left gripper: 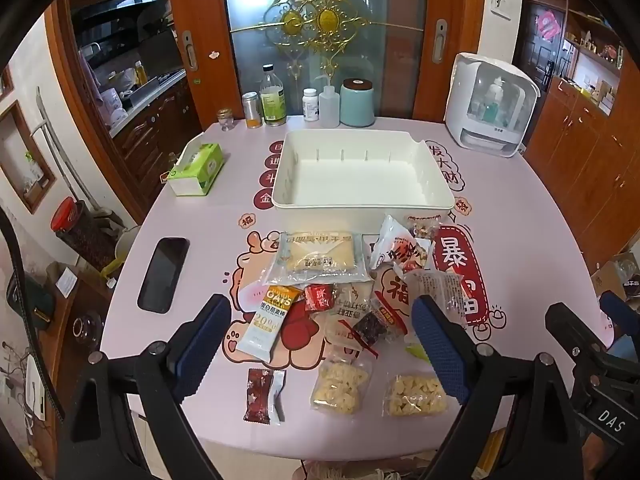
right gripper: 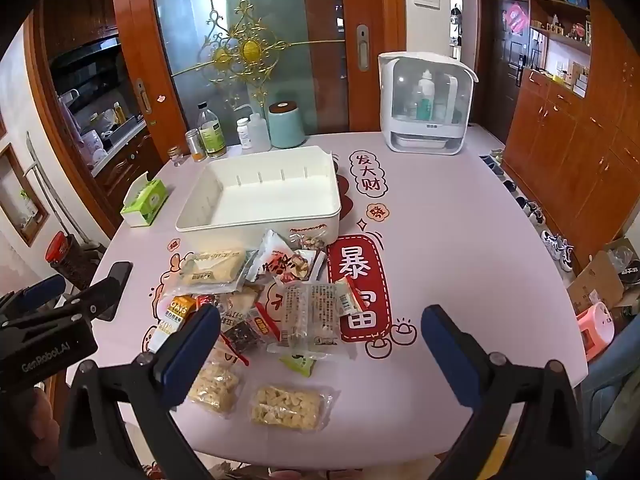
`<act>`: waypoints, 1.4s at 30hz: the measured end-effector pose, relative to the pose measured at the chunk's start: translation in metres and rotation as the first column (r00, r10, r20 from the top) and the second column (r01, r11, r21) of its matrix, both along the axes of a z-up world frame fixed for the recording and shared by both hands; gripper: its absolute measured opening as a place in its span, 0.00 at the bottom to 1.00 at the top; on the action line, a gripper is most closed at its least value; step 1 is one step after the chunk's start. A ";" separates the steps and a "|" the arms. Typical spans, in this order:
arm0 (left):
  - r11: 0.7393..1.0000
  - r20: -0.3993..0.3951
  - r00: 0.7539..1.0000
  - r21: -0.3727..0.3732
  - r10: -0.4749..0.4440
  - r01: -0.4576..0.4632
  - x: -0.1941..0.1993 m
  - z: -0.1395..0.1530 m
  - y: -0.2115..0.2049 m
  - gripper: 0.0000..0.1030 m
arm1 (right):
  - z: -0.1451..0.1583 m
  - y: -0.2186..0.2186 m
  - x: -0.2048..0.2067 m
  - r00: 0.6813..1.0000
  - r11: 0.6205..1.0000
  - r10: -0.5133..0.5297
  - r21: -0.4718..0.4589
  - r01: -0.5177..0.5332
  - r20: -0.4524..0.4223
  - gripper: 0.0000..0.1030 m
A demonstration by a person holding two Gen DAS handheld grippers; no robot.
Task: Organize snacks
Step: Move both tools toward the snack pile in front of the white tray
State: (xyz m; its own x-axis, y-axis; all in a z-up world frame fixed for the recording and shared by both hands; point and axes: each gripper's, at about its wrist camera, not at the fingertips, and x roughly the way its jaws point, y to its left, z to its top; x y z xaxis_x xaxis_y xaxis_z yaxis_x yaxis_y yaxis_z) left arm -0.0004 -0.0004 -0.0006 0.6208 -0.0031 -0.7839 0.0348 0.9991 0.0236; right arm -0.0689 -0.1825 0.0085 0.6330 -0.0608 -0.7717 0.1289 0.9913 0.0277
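A white plastic bin (left gripper: 362, 204) (right gripper: 256, 222) stands empty on the pink table. A pile of snack packets lies in front of it: a clear pack of pale crackers (left gripper: 320, 258) (right gripper: 212, 268), an oats bar (left gripper: 268, 320), a dark red candy (left gripper: 264, 396), two bags of yellow puffs (left gripper: 340, 386) (right gripper: 290, 404), and a clear wafer pack (right gripper: 312, 316). My left gripper (left gripper: 320, 344) is open and empty above the near snacks. My right gripper (right gripper: 320, 352) is open and empty above the pile's right side.
A black phone (left gripper: 164, 274) lies at the left. A green tissue box (left gripper: 196, 170) (right gripper: 144, 202) sits left of the bin. Bottles and a teal canister (left gripper: 357, 104) line the far edge. A white appliance (left gripper: 490, 106) (right gripper: 426, 104) stands at the far right.
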 end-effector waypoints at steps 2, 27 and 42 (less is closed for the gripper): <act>1.000 -0.007 1.000 0.000 -0.003 0.003 -0.001 -0.001 -0.001 0.88 | 0.000 0.000 -0.001 1.000 1.000 -0.001 0.000 0.001 0.008 0.98; 0.999 -0.070 0.997 -0.023 -0.028 0.027 0.003 -0.010 0.000 0.88 | -0.004 0.004 0.000 1.000 1.000 0.025 0.009 -0.025 0.010 0.98; 1.000 -0.070 0.997 -0.001 -0.031 0.031 0.009 -0.012 -0.001 0.88 | -0.009 0.004 0.006 0.999 0.999 0.044 0.019 -0.044 -0.009 0.98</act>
State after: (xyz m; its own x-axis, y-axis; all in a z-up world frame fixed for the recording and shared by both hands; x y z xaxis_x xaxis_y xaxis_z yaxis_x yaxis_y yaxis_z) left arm 0.0089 -0.0018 -0.0123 0.5641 -0.0214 -0.8254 0.0676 0.9975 0.0203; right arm -0.0633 -0.1785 -0.0003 0.6273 -0.0183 -0.7786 0.0859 0.9953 0.0458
